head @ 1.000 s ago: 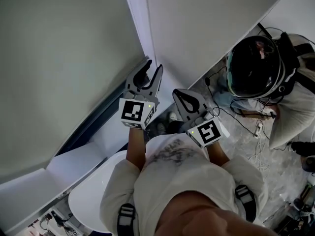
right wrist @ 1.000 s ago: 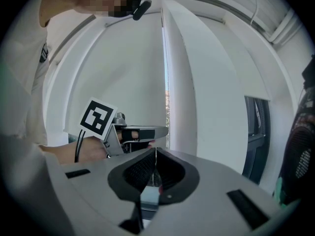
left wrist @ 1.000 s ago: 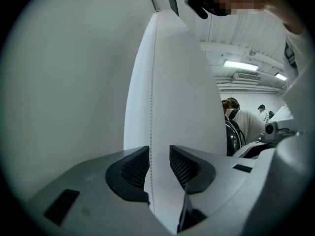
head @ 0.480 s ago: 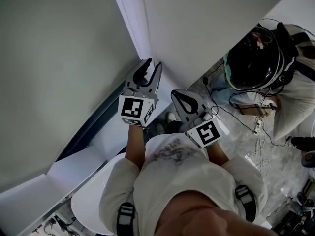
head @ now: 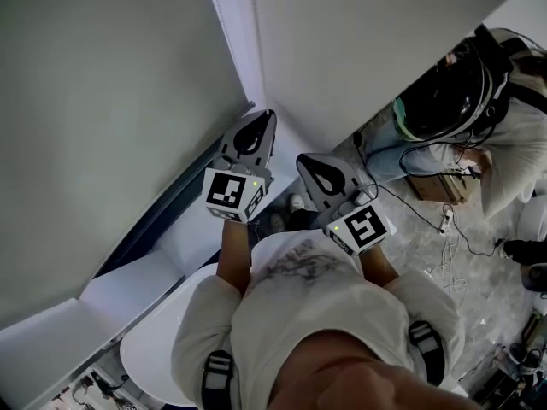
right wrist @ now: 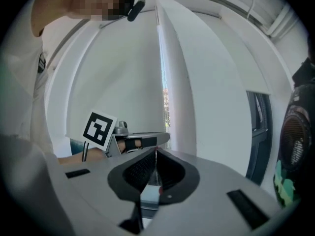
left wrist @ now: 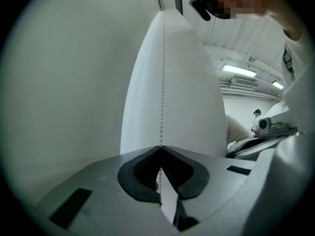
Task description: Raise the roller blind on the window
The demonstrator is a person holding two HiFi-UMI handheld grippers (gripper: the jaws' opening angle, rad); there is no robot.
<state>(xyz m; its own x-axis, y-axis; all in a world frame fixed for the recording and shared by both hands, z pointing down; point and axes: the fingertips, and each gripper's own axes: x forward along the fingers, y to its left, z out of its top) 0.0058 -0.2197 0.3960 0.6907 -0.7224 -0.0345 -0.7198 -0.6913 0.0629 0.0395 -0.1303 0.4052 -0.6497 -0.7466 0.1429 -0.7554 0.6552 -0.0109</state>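
Left gripper (left wrist: 160, 149) jaws just closed, clamping bead chain (left wrist: 162, 82); right gripper (right wrist: 156, 152) apparently pinches same chain lower. Roller blind (head: 102, 126) ready for pull.

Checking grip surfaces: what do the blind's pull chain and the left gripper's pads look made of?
The pull chain: small white beads strung in line, probably plastic, matte. The pads: black with fine ribs, dull, likely rubber. The left gripper has just closed its jaws on the pull chain.
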